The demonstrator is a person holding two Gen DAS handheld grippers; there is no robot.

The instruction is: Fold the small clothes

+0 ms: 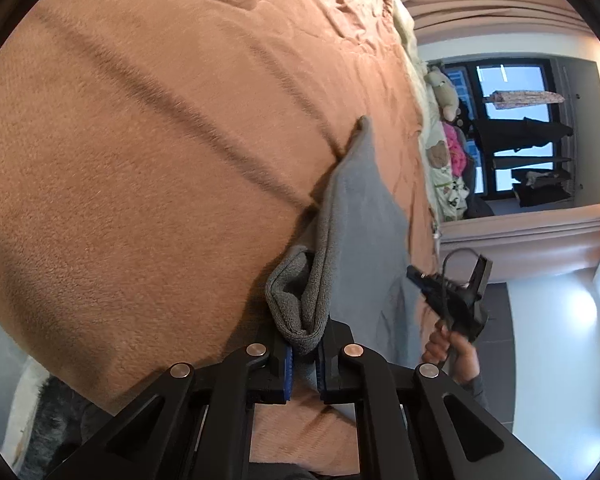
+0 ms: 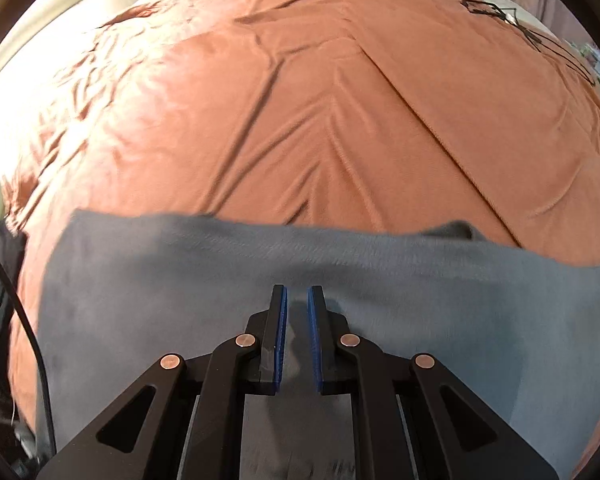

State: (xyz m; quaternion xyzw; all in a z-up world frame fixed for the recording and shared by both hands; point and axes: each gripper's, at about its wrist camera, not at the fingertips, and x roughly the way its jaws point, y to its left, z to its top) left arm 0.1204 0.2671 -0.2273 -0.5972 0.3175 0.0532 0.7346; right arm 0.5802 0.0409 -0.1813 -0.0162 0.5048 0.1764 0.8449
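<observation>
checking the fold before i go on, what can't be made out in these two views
- Grey cloth, right wrist view: its near part is hidden under the right gripper, its right side cut off by the lens edge.
- Same cloth, left wrist view: the part pinched in the left gripper is hidden by the fingers.
- Small black thing on the orange blanket: too small to identify.

Left gripper (image 1: 305, 354): jaws closed, blue pads clamped on a bunched fold of grey cloth (image 1: 364, 216). Right gripper (image 2: 298, 300): jaws nearly together, nothing pinched between them, tilted steeply downward. In the left wrist view, a hand (image 1: 452, 350) grips the right gripper's handle.
</observation>
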